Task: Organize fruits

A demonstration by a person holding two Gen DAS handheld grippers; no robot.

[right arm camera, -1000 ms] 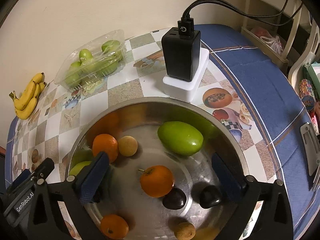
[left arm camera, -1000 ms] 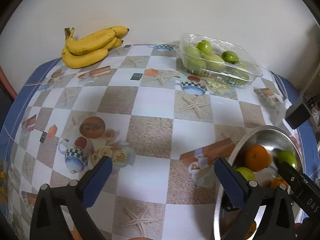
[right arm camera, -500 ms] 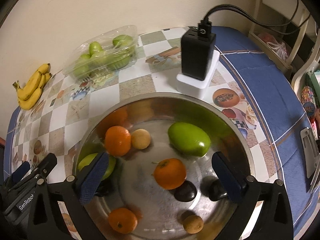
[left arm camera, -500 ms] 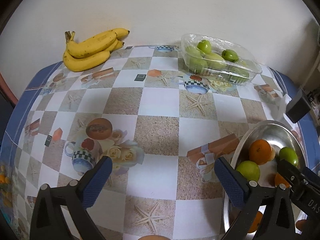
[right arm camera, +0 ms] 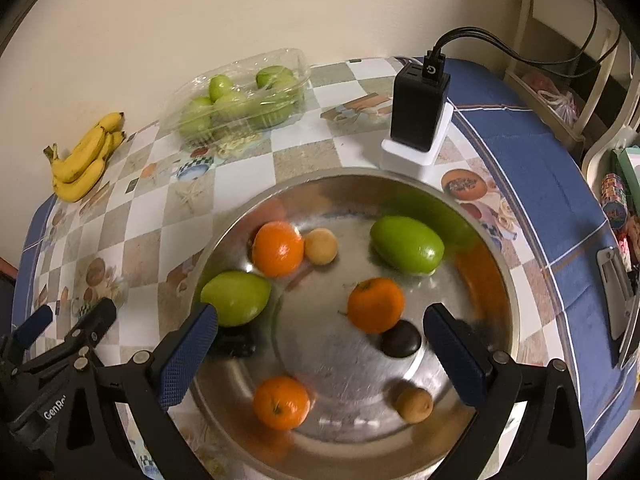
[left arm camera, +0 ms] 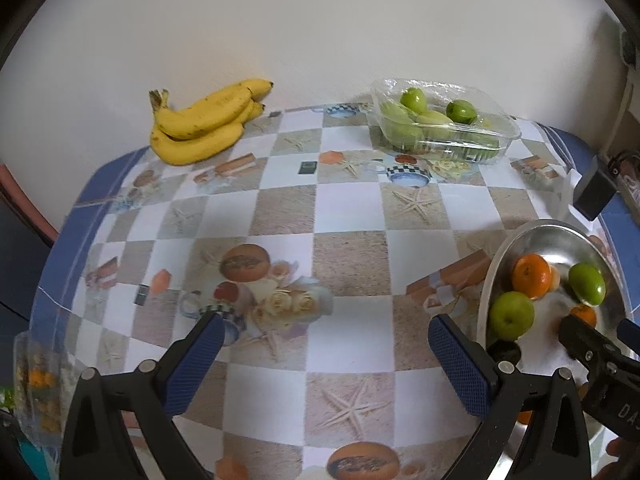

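A steel bowl [right arm camera: 500, 240] holds three oranges [right arm camera: 375, 305], two green fruits [right arm camera: 406, 244], small tan fruits [right arm camera: 321, 246] and dark fruits [right arm camera: 401, 339]. My right gripper [right arm camera: 320, 340] is open and empty above the bowl's near side. My left gripper [left arm camera: 324, 344] is open and empty over the tablecloth, left of the bowl [left arm camera: 504, 252]. A bunch of bananas [left arm camera: 200, 126] lies at the back left. A clear tray of green fruits [left arm camera: 440, 124] sits at the back, and also shows in the right wrist view [right arm camera: 240, 100].
A black charger on a white base [right arm camera: 418, 114] stands behind the bowl, cables running up right. The table has a checked cloth [left arm camera: 280, 208] with a blue border. A wall is close behind. A plastic packet [left arm camera: 38, 380] lies at the left edge.
Both grippers have drawn back and risen, so the bananas, tray and bowl look farther off. Both stay open and empty. The fruits have not moved.
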